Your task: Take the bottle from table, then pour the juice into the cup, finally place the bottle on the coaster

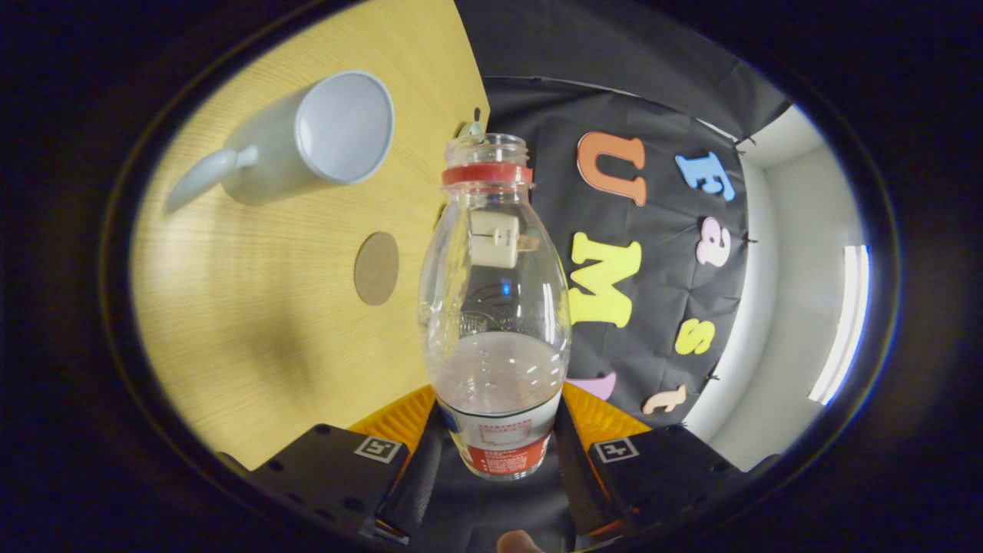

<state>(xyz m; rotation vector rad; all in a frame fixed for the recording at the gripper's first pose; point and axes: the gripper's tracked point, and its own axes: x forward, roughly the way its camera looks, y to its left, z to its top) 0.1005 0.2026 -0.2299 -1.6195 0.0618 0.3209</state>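
The gripper (499,442) is clamped on the bottle (495,307): both fingers press against the bottle's lower body, one at each side, at the labelled band. The bottle is a clear plastic type with an open, capless mouth and a red ring (487,173) around its neck. It extends straight ahead from the fingers, toward 12 o'clock. A pale, cloudy juice (495,372) occupies the lower part of the bottle, next to the fingers; the upper part is clear.

The whole scene is rotated in the gripper view, so the wooden table (269,322) stands as a slanted surface from 9 to 11 o'clock of the bottle. This indicates that the gripper and bottle are held tilted relative to the table.

The cup (307,142) is a pale mug with a handle. It stands on the table at 10 to 11 o'clock of the bottle's mouth, near it but apart. Its opening faces toward the bottle's neck, and the interior appears empty.

The coaster (376,268) is a round brown disc lying flat on the table. It sits at 9 o'clock of the bottle's mid-body, between the cup and the fingers, with nothing on it.

A fingertip (518,542) of the person appears at 6 o'clock, behind the bottle's base.
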